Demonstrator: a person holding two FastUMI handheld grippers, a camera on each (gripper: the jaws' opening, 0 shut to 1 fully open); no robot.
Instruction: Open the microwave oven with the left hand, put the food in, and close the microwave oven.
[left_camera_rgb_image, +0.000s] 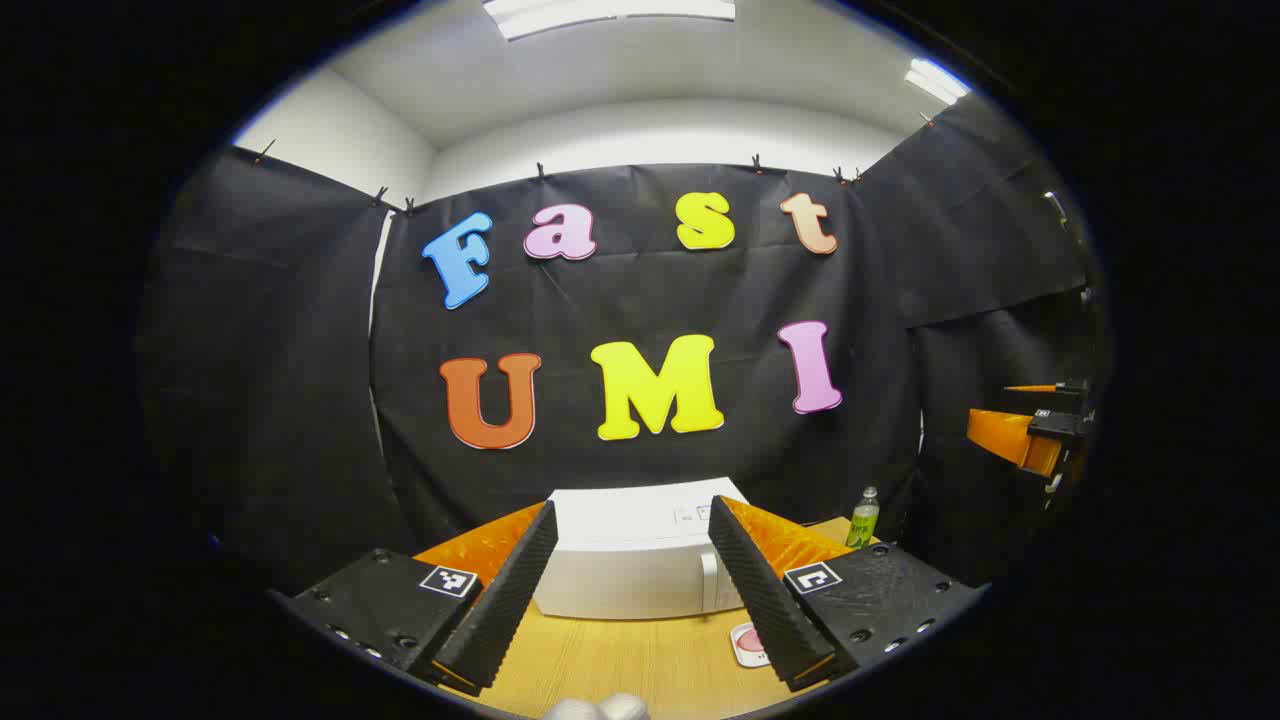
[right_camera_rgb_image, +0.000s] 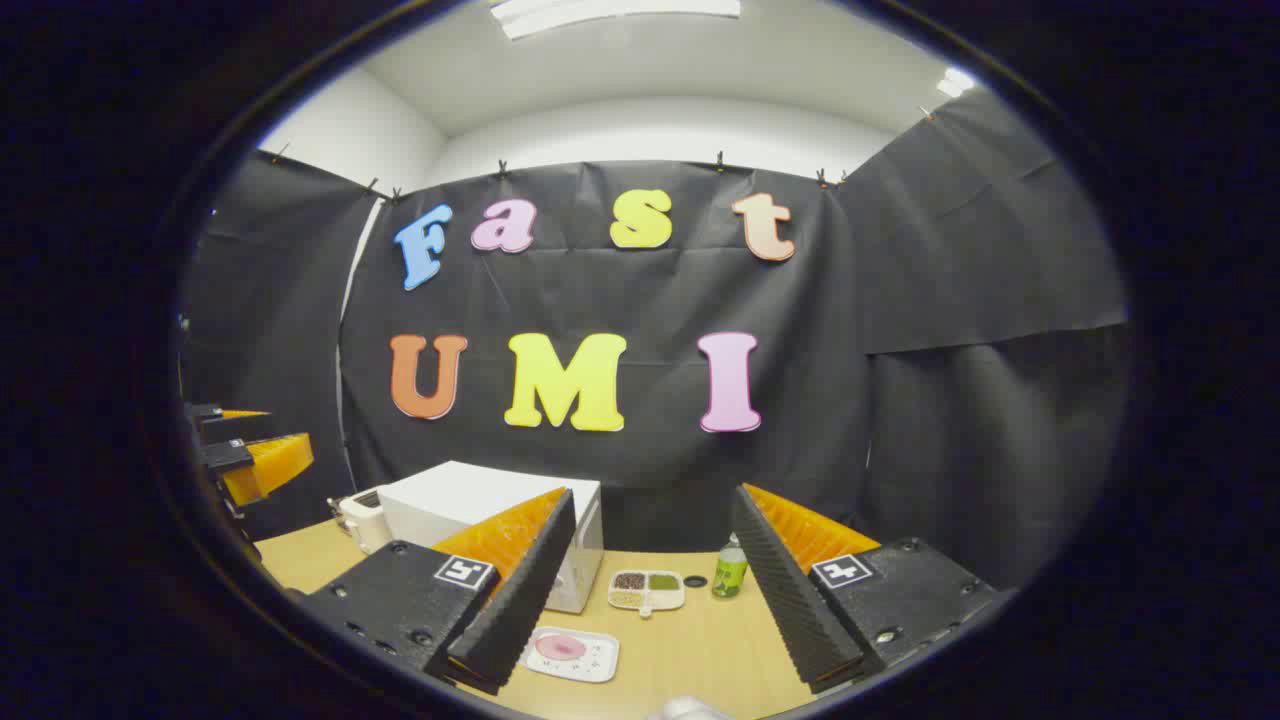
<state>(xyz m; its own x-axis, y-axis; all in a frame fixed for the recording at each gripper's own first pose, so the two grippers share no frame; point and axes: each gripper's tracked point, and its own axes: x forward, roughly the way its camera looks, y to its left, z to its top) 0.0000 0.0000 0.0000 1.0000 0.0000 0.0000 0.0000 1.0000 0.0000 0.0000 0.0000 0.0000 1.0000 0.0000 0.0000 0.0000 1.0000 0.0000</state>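
Note:
A white microwave oven (left_camera_rgb_image: 630, 560) stands on the wooden table (left_camera_rgb_image: 620, 665) with its door closed, straight ahead of my left gripper (left_camera_rgb_image: 640, 650), which is open and empty. In the right gripper view the microwave oven (right_camera_rgb_image: 480, 520) sits to the left. A white tray holding a pink food item (right_camera_rgb_image: 565, 652) lies on the table in front of it, just past the left finger of my right gripper (right_camera_rgb_image: 650, 660), which is open and empty. The tray's edge (left_camera_rgb_image: 745, 645) peeks out beside my left gripper's right finger. The other gripper (left_camera_rgb_image: 1030, 435) hangs at the far right in the left gripper view.
A green bottle (right_camera_rgb_image: 729, 570) and a divided white dish with grains (right_camera_rgb_image: 646, 588) stand right of the microwave, with a small dark disc (right_camera_rgb_image: 695, 581) between them. A white toaster (right_camera_rgb_image: 362, 520) sits at the microwave's left. Black cloth walls close the booth.

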